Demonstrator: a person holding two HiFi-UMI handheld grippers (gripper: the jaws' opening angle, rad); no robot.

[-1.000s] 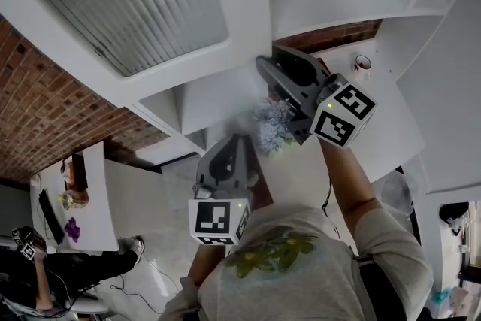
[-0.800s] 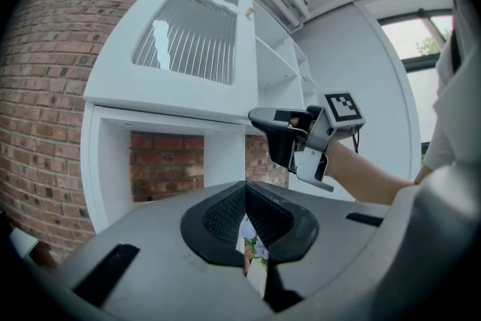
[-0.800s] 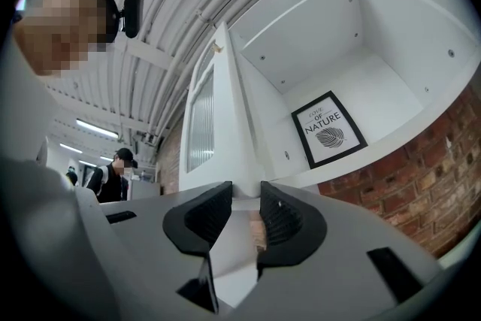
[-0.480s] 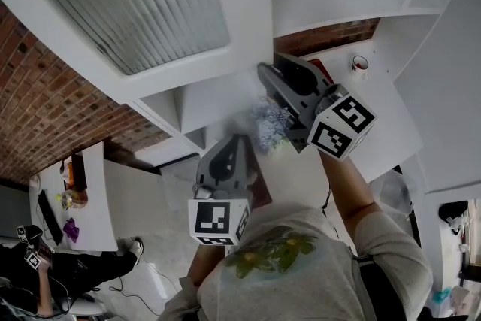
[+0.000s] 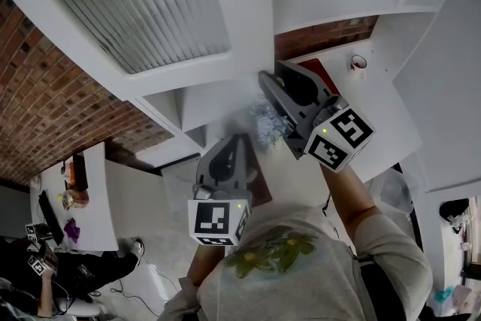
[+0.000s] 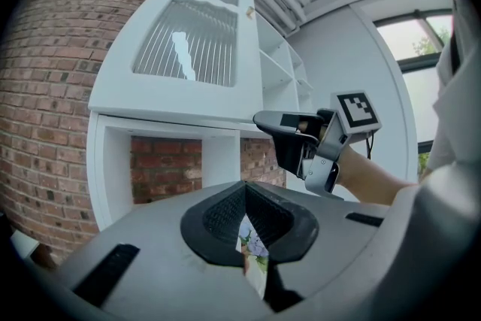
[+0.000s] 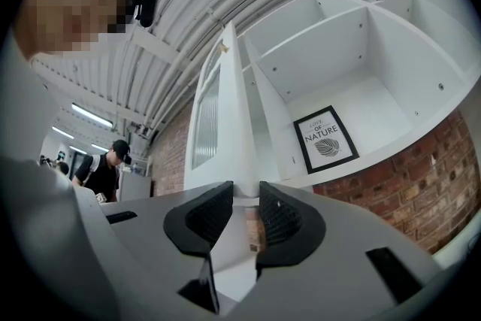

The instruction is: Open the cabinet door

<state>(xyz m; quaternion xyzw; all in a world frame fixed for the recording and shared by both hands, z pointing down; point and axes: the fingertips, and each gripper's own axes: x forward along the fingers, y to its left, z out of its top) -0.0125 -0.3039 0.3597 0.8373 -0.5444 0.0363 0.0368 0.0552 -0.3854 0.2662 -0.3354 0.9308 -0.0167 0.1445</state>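
Okay, looked mid-swing: right gripper (image 7: 246,189) jaws had just closed tighter on the cabinet door (image 5: 150,11) edge, left gripper (image 6: 244,190) shut, empty, below the door; next probably needed a wider outward pull.

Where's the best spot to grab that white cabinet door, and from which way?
Grab the cabinet door by its thin free edge, low on the white frame, coming at it edge-on to pinch both flat faces. The frame is narrow and flat there, so it should pinch easily. Probably skip the ribbed glass: it's wide, with nothing to pinch.
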